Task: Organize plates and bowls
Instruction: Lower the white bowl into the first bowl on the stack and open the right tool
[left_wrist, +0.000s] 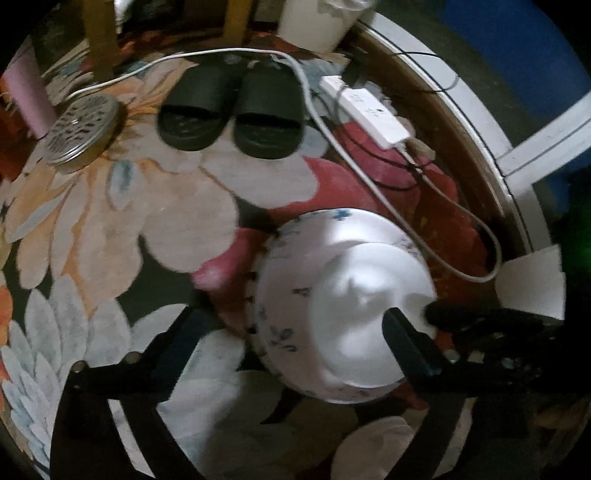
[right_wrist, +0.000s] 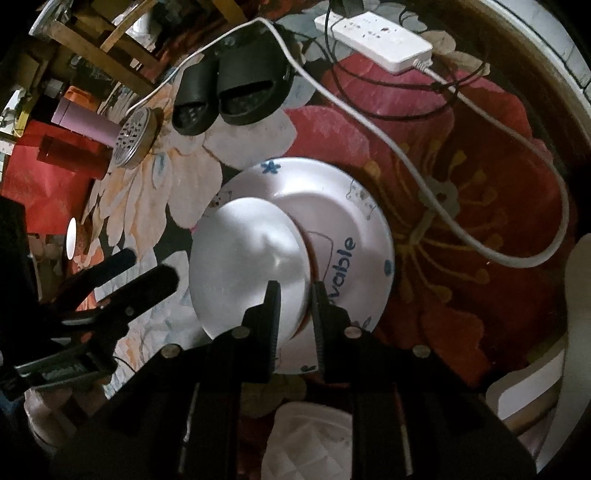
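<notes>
The small plain white plate (right_wrist: 247, 258) lies on the larger white plate with blue flowers and lettering (right_wrist: 354, 229), off-centre toward the left tool's side, both on the floral rug (left_wrist: 110, 229). The right tool (right_wrist: 293, 291) clenches the small plate's near rim. The left tool (left_wrist: 295, 321) stands released, jaws wide, one over the plates and one over the rug. To finish well, I would nudge the small plate to the centre, set it flat, then let go.

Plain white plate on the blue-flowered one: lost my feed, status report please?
Left gripper open, clear of plates. Right gripper clamped on plain white plate's rim, atop blue-flowered white plate. White power cable lies nearby on floral rug.
</notes>
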